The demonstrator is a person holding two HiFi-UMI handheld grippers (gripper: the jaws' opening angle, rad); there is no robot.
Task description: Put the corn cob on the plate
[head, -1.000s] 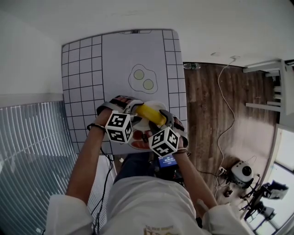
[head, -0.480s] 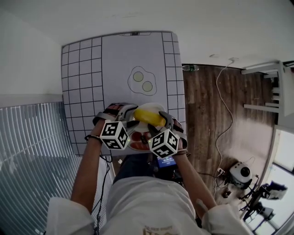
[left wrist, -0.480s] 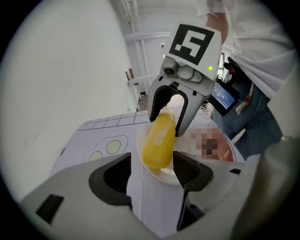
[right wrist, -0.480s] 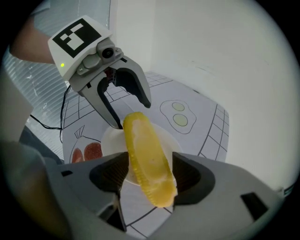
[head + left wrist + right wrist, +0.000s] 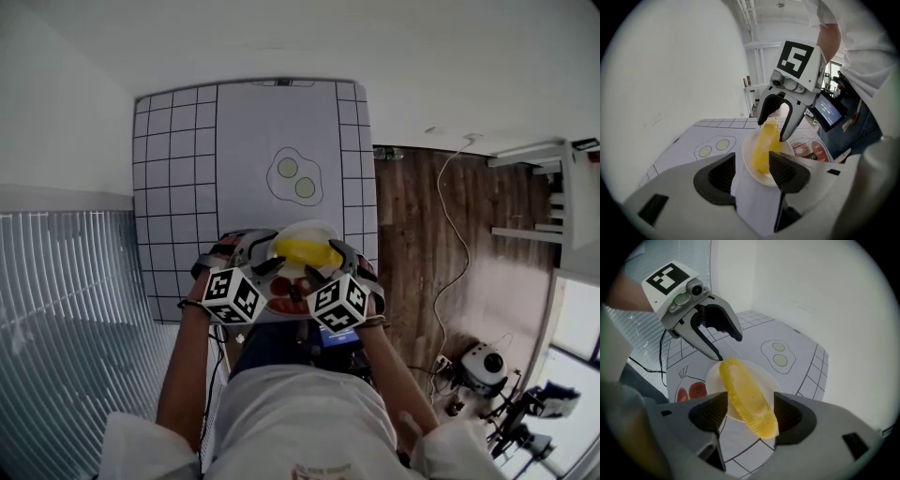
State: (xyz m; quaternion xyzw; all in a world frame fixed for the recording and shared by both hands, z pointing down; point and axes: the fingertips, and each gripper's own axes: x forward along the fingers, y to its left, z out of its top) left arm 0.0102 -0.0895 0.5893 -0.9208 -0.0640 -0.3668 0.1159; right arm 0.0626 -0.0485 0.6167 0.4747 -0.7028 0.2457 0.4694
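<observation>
The yellow corn cob (image 5: 302, 251) lies on the white plate (image 5: 309, 228) at the table's near edge. In the right gripper view the corn cob (image 5: 745, 394) stretches from the plate (image 5: 764, 376) back between my right gripper's (image 5: 750, 414) jaws. Those jaws have just been opening and now stand apart from the cob on both sides. My left gripper (image 5: 752, 172) sits just left of the plate, its jaws partly closing with only the paper mat between them. From the left gripper view, the right gripper (image 5: 774, 131) straddles the far end of the corn cob (image 5: 765, 145).
A paper mat with printed fried eggs (image 5: 295, 176) and printed red slices (image 5: 696, 391) covers the table's middle, with a grid pattern (image 5: 173, 187) at the sides. Wooden floor (image 5: 422, 234) lies right of the table, and a slatted surface (image 5: 75, 281) lies to its left.
The corn cob, earlier tilted across the plate in the right gripper's hold, now lies flatter on the plate. The left gripper has drawn back to the left and rolled.
</observation>
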